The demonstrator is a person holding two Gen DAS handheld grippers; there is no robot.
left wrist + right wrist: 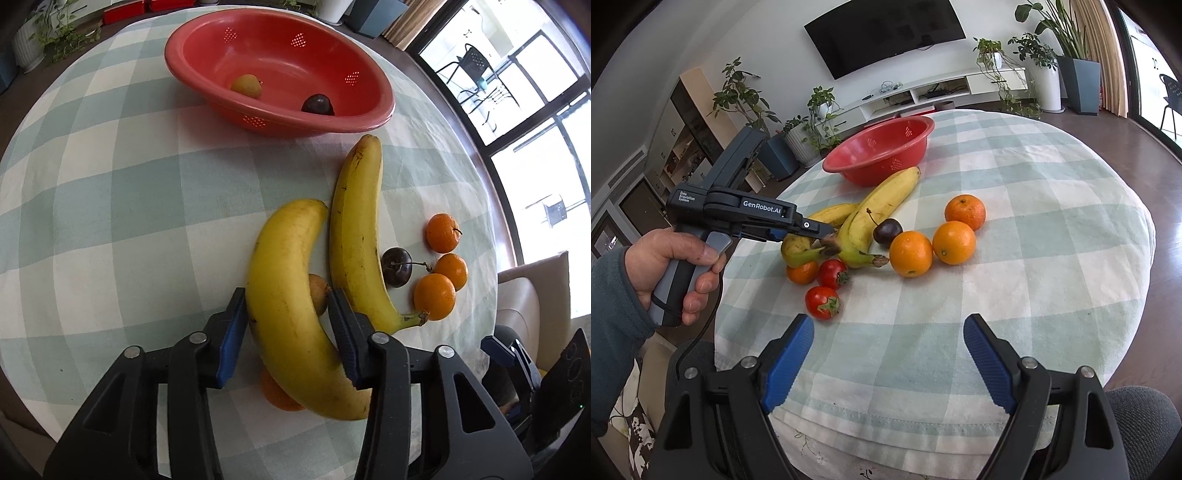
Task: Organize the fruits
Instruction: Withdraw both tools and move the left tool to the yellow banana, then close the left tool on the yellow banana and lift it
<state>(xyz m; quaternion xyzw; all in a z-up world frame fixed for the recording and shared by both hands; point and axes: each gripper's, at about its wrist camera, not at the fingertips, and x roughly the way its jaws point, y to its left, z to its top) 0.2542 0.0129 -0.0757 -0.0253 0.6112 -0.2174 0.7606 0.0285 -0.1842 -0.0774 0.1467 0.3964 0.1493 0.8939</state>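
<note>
Left tongs [288, 325] clamped the near banana [295, 314]; right tongs [886, 365] hung open. Two fruits lay in the far red bowl [369, 122]; most remained on the cloth [129, 221].

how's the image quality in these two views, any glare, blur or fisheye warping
Left wrist view: strong fisheye bend in the checked tablecloth, windows blown out white, the banana between the left gripper fingers sharp. Right wrist view: same barrel warp, even daylight, soft shadows under the oranges, glare on the floor, no motion blur.
</note>
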